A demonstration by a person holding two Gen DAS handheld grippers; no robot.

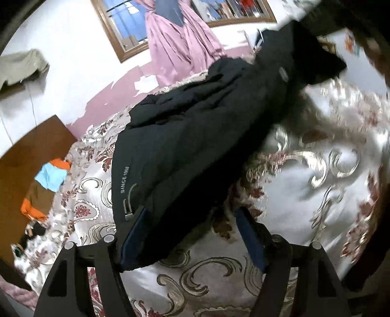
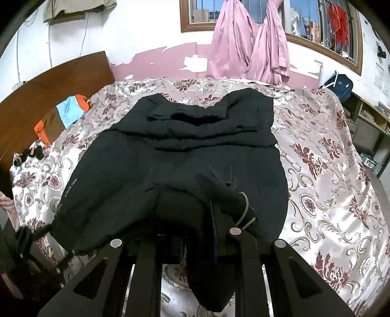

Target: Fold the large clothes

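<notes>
Right wrist: jacket [image 2: 170, 156] lengthwise toward window [image 2: 268, 14]

Black angular fingers [image 1: 251, 239], blue pads, silver round screws [image 2: 116, 243]

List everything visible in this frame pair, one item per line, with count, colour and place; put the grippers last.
jacket: one, black, spread on the middle of the bed, near edge bunched up
bedspread: one, cream with maroon floral pattern, covering the bed
folded garment: one, orange, light blue and brown, at the bed's left edge by the headboard
headboard: one, brown wood, left of the bed
curtains: two, pink, knotted, hanging at the window
window: one, wood-framed and barred, on the far wall
backpack: one, dark blue, beyond the bed's far right corner
left gripper: one, black, open, the jacket's edge between its fingers
right gripper: one, black, shut on the jacket's near edge
</notes>
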